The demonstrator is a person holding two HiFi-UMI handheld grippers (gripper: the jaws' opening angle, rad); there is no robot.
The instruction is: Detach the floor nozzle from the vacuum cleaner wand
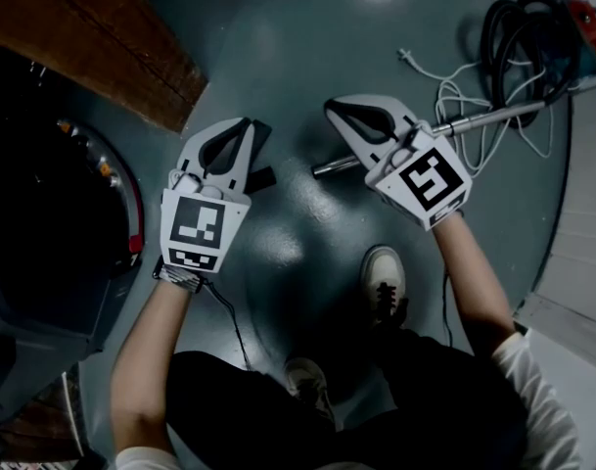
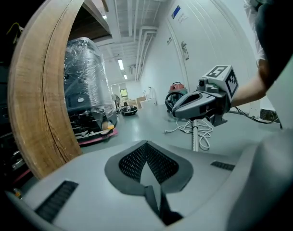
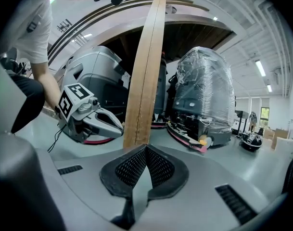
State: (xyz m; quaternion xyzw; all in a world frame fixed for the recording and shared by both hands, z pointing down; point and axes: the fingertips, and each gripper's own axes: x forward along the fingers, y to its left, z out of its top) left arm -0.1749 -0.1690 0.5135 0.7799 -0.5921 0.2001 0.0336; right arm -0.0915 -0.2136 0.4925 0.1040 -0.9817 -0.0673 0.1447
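Observation:
The metal wand (image 1: 483,118) lies on the grey floor and runs up right to the vacuum cleaner (image 1: 583,18) with its black hose (image 1: 513,27). My right gripper (image 1: 339,109) hangs above the wand's near end, shut and empty. My left gripper (image 1: 245,125) is held to the left of it, also shut with nothing in it. A dark piece (image 1: 264,177) shows on the floor beside the left gripper; I cannot tell whether it is the floor nozzle. In the left gripper view the right gripper (image 2: 177,110) hovers over the wand (image 2: 195,141).
A wooden panel (image 1: 92,27) leans at the upper left, over a dark machine (image 1: 43,233). A white cable (image 1: 452,96) lies looped by the wand. The person's shoes (image 1: 384,277) stand just below the grippers. A plastic-wrapped machine (image 3: 204,95) stands behind.

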